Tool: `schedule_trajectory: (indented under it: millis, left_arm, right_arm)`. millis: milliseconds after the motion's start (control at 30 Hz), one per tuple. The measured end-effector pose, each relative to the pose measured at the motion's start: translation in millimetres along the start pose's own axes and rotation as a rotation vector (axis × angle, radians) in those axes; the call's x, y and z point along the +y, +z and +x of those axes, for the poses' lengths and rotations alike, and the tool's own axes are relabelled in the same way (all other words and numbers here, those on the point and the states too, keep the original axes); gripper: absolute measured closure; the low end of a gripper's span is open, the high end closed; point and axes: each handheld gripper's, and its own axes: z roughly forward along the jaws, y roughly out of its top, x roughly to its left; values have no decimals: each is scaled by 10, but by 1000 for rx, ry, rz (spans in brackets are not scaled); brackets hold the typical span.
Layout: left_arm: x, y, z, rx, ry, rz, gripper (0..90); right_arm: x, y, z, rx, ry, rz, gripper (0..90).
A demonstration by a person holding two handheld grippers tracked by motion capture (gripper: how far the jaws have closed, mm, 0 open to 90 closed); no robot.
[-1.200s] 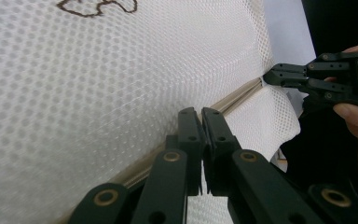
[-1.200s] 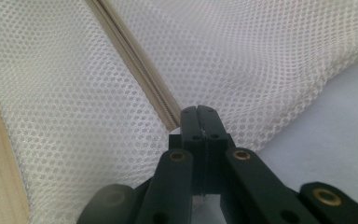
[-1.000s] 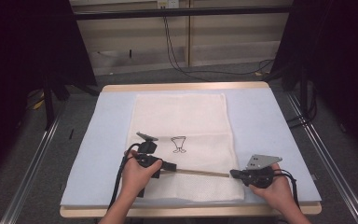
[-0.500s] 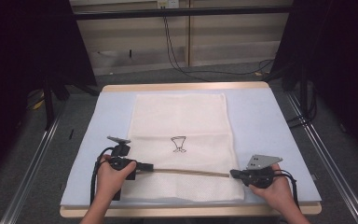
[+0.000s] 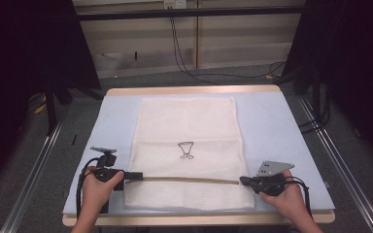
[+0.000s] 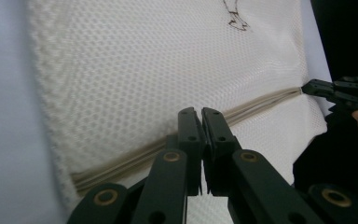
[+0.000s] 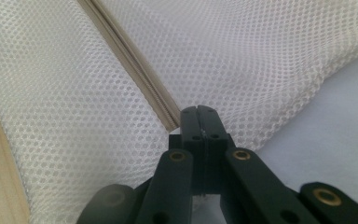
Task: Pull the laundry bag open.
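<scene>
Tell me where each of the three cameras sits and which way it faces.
High view: above the near side, facing forward and down on the mesh bag; both hands, left gripper, right gripper.
Left gripper view: rides the left gripper, facing along the zipper; own shut jaws.
Right gripper view: rides the right gripper, facing the zipper's end; own shut jaws.
Shared: bag and zipper.

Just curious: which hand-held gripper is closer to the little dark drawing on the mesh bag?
Left. The left hand-held gripper sits at the zipper's end, below-left of the drawing; the right hand-held gripper lies farther off, below-right, at the other end.
</scene>
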Motion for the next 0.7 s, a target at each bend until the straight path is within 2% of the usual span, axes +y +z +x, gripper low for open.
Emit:
schedule_trajectory:
  millis: [67,167,233,267,400,467,567,600,633,700]
  left_arm:
    - [-4,-47,39,12,3,-5,872]
    - [-24,-123,112,24,-26,-21,872]
    - [-41,-173,182,34,-25,-23,872]
    - [-54,-188,205,26,-41,-31,872]
    - [-101,-263,306,56,-62,-49,873]
    - [-122,-295,354,68,-66,-42,872]
    - [-147,-318,405,68,-78,-42,872]
    - [-152,-308,413,61,-101,-51,872]
    - [-155,-314,434,61,-85,-37,872]
    - [-166,-315,448,54,-90,-42,871]
  right_arm:
    - [0,2,-2,3,0,-2,900]
    - [-2,3,-5,5,0,-5,900]
    - [-2,3,-6,5,0,-5,900]
    - [-3,4,-6,6,3,-5,900]
    - [-3,3,-5,5,3,-6,900]
    - [-3,3,-6,5,0,-6,900]
    - [-3,4,-3,5,5,-6,900]
    - [-2,4,-4,6,5,-6,900]
    - [-2,4,-4,6,4,-6,900]
    - [-2,3,-6,6,-1,-5,900]
